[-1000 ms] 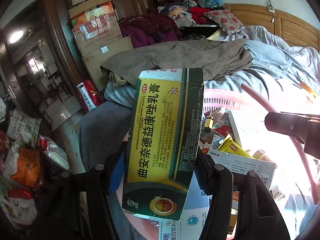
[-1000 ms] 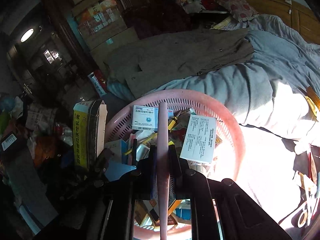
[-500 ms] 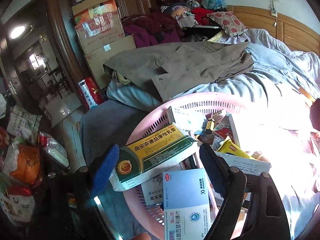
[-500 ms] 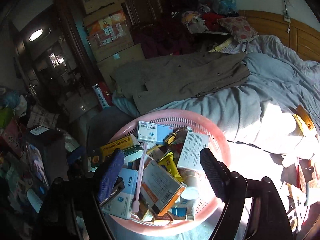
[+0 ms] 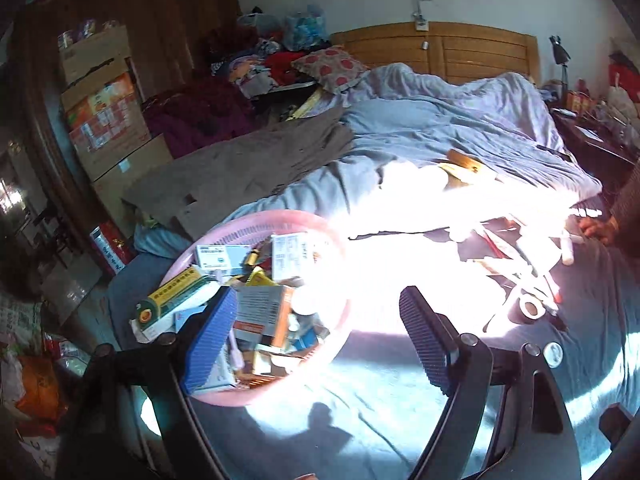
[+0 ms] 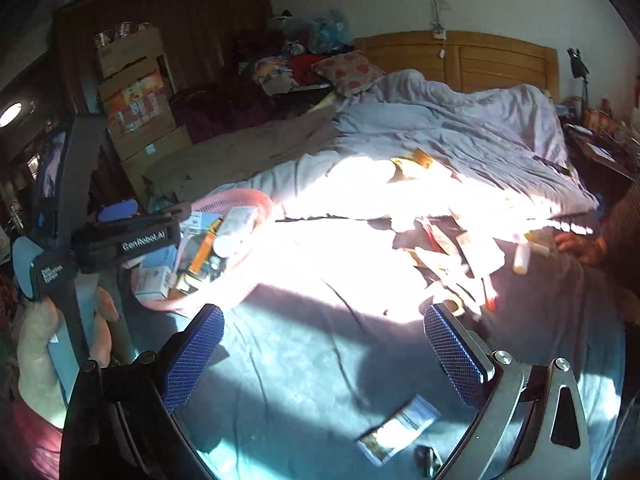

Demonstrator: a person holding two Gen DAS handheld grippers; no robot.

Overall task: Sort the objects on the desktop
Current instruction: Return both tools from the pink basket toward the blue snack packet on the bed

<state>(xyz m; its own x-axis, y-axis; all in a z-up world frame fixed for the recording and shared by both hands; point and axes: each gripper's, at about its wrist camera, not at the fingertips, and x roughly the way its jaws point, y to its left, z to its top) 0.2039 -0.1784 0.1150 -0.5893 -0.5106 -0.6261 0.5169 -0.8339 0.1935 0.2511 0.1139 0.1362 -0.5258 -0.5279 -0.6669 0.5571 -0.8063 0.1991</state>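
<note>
A: My left gripper [image 5: 320,336] hangs over the bed, jaws wide apart, nothing between the blue pads [image 5: 210,340].

B: Basket?

A: The pink basket [image 5: 280,388] sits behind the left pad, full of medicine boxes; the yellow-green box [image 5: 172,296] lies at its left rim. I note loose items [image 5: 520,272] scattered to the right, partly washed out by sun glare.
</note>
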